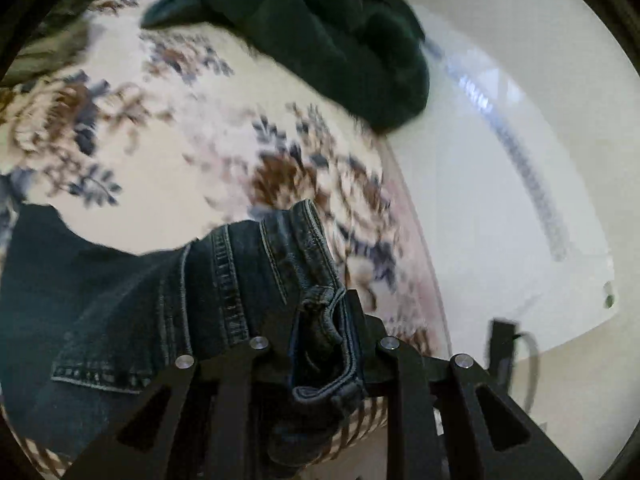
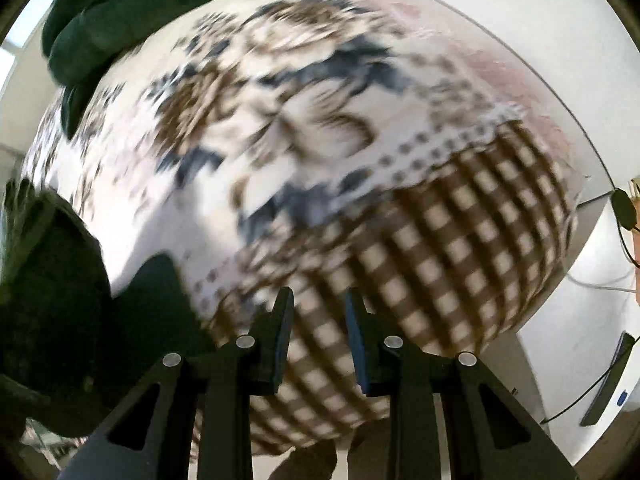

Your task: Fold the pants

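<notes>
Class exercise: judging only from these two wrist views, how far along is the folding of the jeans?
Done: nothing neatly folded shows. In hand: the left hand-held gripper is shut on a bunched edge of the jeans, which trail over the tablecloth. The right hand-held gripper is open and empty. Left: spreading and folding the jeans.

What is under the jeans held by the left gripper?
The jeans hang from the left gripper over a floral tablecloth with a brown checked border. What the denim covers on the cloth cannot be seen.
</notes>
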The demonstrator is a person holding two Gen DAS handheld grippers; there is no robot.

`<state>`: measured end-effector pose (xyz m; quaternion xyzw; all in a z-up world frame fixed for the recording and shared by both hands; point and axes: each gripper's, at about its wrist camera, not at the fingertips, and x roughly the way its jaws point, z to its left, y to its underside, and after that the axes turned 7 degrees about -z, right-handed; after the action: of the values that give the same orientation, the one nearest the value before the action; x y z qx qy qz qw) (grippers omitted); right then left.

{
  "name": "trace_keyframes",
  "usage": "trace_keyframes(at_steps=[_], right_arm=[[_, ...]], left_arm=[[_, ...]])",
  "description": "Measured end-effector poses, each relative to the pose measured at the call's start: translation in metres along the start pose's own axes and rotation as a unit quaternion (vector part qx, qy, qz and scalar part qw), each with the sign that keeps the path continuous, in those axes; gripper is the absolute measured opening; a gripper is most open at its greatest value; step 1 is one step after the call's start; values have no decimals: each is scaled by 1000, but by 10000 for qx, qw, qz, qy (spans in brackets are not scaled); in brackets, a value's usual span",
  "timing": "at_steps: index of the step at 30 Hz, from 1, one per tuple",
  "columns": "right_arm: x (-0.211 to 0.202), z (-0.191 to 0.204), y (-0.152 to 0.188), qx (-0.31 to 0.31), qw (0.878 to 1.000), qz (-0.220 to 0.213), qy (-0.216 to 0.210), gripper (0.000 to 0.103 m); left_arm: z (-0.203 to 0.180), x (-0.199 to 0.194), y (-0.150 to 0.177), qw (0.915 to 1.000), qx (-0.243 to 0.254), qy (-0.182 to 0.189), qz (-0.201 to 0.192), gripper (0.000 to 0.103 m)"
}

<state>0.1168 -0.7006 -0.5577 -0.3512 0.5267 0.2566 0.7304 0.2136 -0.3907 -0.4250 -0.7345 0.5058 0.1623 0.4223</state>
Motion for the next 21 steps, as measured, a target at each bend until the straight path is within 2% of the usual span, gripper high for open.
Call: trace_keyframes(at_steps=[3, 5, 6, 7, 8, 9, 10, 12, 16, 19, 21], right_arm=[[3, -13, -9, 215, 9997, 49, -91, 29], [7, -19, -13, 320, 9991, 145, -240, 30], [7, -19, -14, 339, 9988, 180, -319, 39], [7, -20, -16, 364, 9981, 182, -460, 45], [6, -20, -16, 389, 9971, 173, -637, 57], [6, -18, -16, 401, 9963, 171, -742, 64], [6, -15, -17, 407, 9949, 183, -902, 66], [9, -5, -16, 418, 9908, 279, -1252, 70], [30, 23, -11, 351, 9789, 705, -1884, 75], [69, 47, 2, 512, 9608, 1358, -2364, 75], [100, 60, 15, 630, 9503, 1843, -2429, 75]], left_arm=[[-3, 28, 9, 9987, -30, -240, 456, 18], [-4, 40, 13, 9950, -291, -377, 874, 25], [-7, 43, 11, 9935, -361, -355, 1019, 30], [-10, 44, 10, 9927, -341, -352, 1098, 43], [-17, 43, 8, 9926, -199, -359, 1142, 51], [-23, 41, 6, 9933, -44, -360, 1093, 68], [-26, 38, 4, 9938, 139, -402, 1024, 82], [-19, 29, -6, 9923, 373, -603, 1019, 84], [38, 0, -35, 9894, 58, -1190, 837, 84], [100, -41, -52, 9795, -302, -1935, 464, 84], [143, -64, -56, 9694, -552, -2366, 351, 84]])
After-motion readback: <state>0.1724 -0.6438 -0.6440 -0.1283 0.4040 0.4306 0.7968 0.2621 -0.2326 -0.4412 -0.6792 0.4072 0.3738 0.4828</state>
